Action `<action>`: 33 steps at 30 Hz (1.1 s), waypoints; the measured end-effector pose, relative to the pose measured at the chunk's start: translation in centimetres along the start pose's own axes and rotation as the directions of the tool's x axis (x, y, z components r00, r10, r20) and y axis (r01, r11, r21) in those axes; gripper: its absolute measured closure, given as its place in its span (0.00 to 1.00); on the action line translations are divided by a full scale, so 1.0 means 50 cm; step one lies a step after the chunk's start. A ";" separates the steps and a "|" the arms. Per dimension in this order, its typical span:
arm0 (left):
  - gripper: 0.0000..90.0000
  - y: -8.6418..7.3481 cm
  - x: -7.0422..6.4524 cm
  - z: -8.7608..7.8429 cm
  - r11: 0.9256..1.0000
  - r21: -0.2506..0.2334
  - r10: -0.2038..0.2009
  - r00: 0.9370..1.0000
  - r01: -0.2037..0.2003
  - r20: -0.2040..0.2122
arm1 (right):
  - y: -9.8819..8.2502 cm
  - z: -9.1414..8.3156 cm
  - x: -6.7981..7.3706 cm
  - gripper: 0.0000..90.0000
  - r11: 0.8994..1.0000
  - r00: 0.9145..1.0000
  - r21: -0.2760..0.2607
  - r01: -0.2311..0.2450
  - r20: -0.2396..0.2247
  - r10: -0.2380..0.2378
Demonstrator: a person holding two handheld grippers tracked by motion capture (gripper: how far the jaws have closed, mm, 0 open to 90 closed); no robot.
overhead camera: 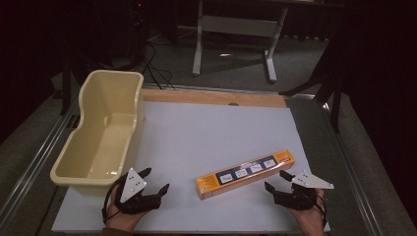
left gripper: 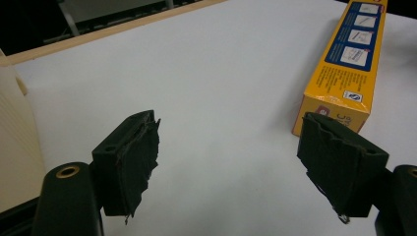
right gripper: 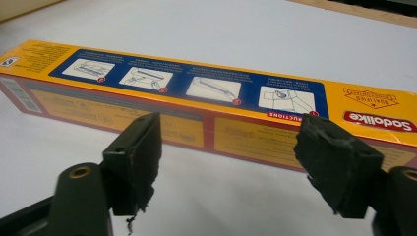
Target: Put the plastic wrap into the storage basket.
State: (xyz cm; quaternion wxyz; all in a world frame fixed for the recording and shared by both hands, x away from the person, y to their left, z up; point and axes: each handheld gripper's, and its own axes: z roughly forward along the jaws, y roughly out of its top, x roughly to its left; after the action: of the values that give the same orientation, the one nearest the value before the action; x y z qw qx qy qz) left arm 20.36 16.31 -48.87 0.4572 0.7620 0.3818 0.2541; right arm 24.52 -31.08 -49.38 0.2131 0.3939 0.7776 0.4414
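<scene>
Nearest you, at the bottom of the high view, your two hands rest low over the front edge of the white worktop (overhead camera: pixel 206 128), each holding a tool. Behind the white sheet runs a strip of bare wood (overhead camera: pixel 211 97), and beyond it the room is dark, with grey carpet and the pale legs of another table (overhead camera: pixel 236 44). On the left side of the worktop stands a cream plastic tub (overhead camera: pixel 101 130), empty as far as you can see, its near end just beside your left hand.

Between your hands lies a long yellow-orange carton (overhead camera: pixel 246 173), flat on the worktop and angled, its right end farther from you. Its top carries a dark blue panel with four white instruction pictures, and the side has a red band; the brand mark sits at the right end.

Your left tool (overhead camera: pixel 156 181) points forward and to the right, released, nothing between its pads, near the carton's left end. Your right tool (overhead camera: pixel 276 180) faces the carton's long side close to its right end, released too, stopping just short of the carton.
</scene>
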 end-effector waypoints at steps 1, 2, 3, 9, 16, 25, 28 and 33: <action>0.26 0.001 0.000 0.000 1.000 -0.002 0.000 1.000 0.000 0.000 | -0.001 0.001 0.000 0.30 1.000 1.000 0.002 -0.001 -0.001 0.001; 0.26 0.001 -0.002 0.001 1.000 -0.003 0.001 1.000 -0.001 0.001 | -0.001 0.001 0.000 0.30 1.000 1.000 0.004 0.000 -0.002 0.000; 0.26 0.001 -0.002 0.001 1.000 -0.003 0.003 1.000 -0.003 0.001 | -0.002 0.001 0.000 0.32 1.000 1.000 0.006 0.003 -0.003 -0.003; 0.26 0.001 -0.002 0.003 1.000 -0.006 -0.003 1.000 0.003 -0.004 | -0.002 0.000 -0.002 0.35 1.000 1.000 0.008 0.001 -0.007 -0.001; 0.26 0.002 -0.002 0.001 1.000 -0.016 -0.001 1.000 0.001 -0.015 | -0.001 0.008 0.004 0.47 0.999 1.000 0.041 0.021 -0.012 -0.021; 0.26 0.001 -0.003 0.000 1.000 -0.027 -0.004 1.000 0.004 -0.020 | -0.011 0.005 -0.016 0.98 0.995 0.995 0.064 -0.076 0.062 0.072; 0.26 0.001 -0.003 0.000 1.000 -0.027 -0.005 1.000 0.004 -0.023 | -0.014 0.009 -0.030 1.00 0.991 0.991 0.077 -0.105 0.087 0.098; 0.26 0.001 -0.003 -0.001 0.999 -0.033 -0.010 1.000 0.009 -0.020 | -0.016 0.028 -0.054 1.00 0.983 0.984 0.123 -0.137 0.129 0.121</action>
State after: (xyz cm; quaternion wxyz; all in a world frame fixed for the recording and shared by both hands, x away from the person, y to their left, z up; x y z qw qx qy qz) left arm 20.27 16.19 -48.79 0.4668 0.7500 0.3859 0.2659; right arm 26.76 -32.76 -50.83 0.2045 0.4826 0.7634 0.3775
